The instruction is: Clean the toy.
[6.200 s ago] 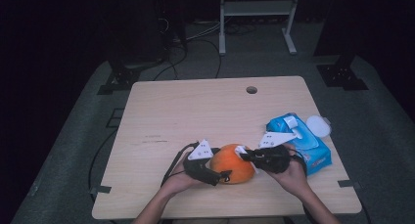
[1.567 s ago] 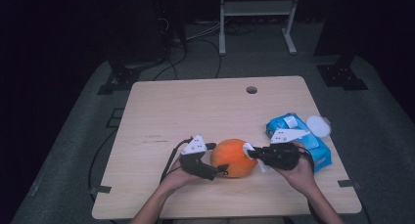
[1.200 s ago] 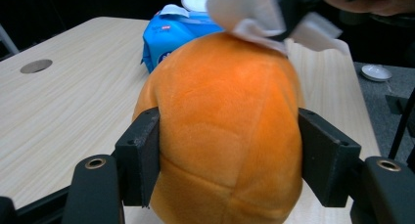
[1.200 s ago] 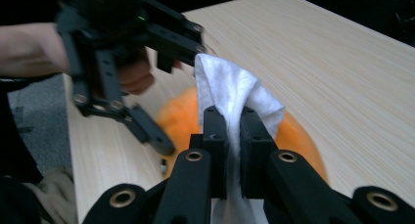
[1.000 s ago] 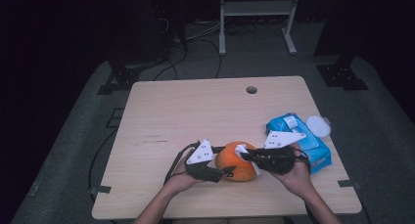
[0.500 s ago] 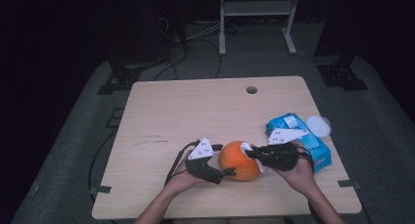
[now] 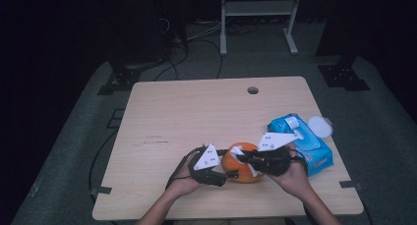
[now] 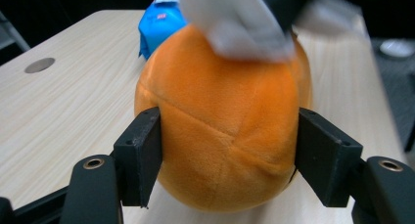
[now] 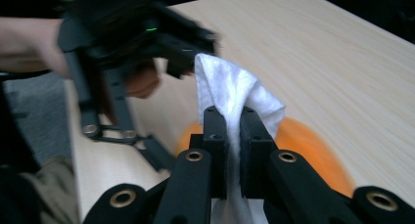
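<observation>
Pale wooden table (image 7: 196,112), dark room around it. Left gripper (image 7: 228,175) has its jaws clamped on both sides of the orange plush ball (image 7: 239,162) near the front edge; right gripper (image 7: 246,158) pinches a white wipe (image 9: 235,94) against the ball's top. Blue wipes pack (image 7: 300,136) sits just right.

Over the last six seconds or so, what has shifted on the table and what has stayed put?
The right claw, shut on the white wipe, has been sliding back and forth across the top of the orange plush ball, with small shifts each frame. The left claw has kept the ball clamped between its jaws in about the same spot. The blue wipes pack and its open lid haven't moved.
</observation>
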Available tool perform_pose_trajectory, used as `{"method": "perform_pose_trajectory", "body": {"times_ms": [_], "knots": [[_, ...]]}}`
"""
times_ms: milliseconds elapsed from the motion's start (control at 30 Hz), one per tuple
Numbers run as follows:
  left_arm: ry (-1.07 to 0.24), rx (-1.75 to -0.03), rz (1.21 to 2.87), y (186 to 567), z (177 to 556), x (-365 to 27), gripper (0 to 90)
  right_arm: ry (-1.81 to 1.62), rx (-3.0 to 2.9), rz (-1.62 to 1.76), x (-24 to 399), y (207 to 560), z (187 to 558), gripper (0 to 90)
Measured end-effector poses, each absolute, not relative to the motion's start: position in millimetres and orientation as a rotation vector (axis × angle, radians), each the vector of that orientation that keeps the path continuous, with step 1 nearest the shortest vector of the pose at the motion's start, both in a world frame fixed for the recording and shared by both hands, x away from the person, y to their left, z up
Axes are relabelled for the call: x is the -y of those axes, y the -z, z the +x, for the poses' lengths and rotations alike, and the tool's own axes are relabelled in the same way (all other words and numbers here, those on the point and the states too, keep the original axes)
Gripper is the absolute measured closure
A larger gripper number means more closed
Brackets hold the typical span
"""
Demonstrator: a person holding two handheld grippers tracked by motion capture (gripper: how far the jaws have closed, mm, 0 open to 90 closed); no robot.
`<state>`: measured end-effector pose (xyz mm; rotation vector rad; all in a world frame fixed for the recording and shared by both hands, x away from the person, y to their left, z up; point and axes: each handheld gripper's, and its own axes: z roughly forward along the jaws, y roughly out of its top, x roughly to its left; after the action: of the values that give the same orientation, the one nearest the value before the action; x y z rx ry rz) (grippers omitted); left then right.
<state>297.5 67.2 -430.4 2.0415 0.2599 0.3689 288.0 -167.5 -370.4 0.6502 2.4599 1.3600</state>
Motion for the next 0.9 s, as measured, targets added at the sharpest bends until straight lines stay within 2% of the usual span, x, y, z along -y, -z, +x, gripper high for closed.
{"method": "perform_pose_trajectory", "body": {"times_ms": [67, 133, 200, 233, 300, 467, 600, 800, 900], "knots": [[-0.352, -0.283, 2.035, 431, 300, -69, 31.1, -1.337, -2.438, 0.708, 179, 373, 295, 83.3], [-0.305, -0.318, 2.009, 431, 302, -69, 25.9, -1.371, -2.438, 0.774, 193, 381, 302, 83.3], [-0.203, -0.375, 1.967, 430, 306, -69, 20.5, -1.396, -2.442, 0.815, 200, 385, 304, 83.3], [-0.143, -0.417, 1.939, 429, 308, -69, 19.2, -1.407, -2.446, 0.826, 201, 385, 304, 83.3], [-0.104, -0.467, 1.914, 429, 311, -69, 19.4, -1.406, -2.460, 0.796, 197, 383, 300, 83.3], [-0.178, -0.418, 1.944, 430, 304, -69, 27.3, -1.390, -2.493, 0.681, 172, 378, 286, 83.2], [-0.265, -0.334, 1.984, 428, 297, -63, 29.6, -1.375, -2.498, 0.621, 157, 374, 281, 83.2], [-0.264, -0.326, 1.983, 431, 299, -67, 30.5, -1.365, -2.469, 0.694, 173, 375, 290, 83.2], [-0.230, -0.342, 1.973, 432, 302, -68, 28.0, -1.381, -2.469, 0.744, 184, 379, 295, 83.2]]}}
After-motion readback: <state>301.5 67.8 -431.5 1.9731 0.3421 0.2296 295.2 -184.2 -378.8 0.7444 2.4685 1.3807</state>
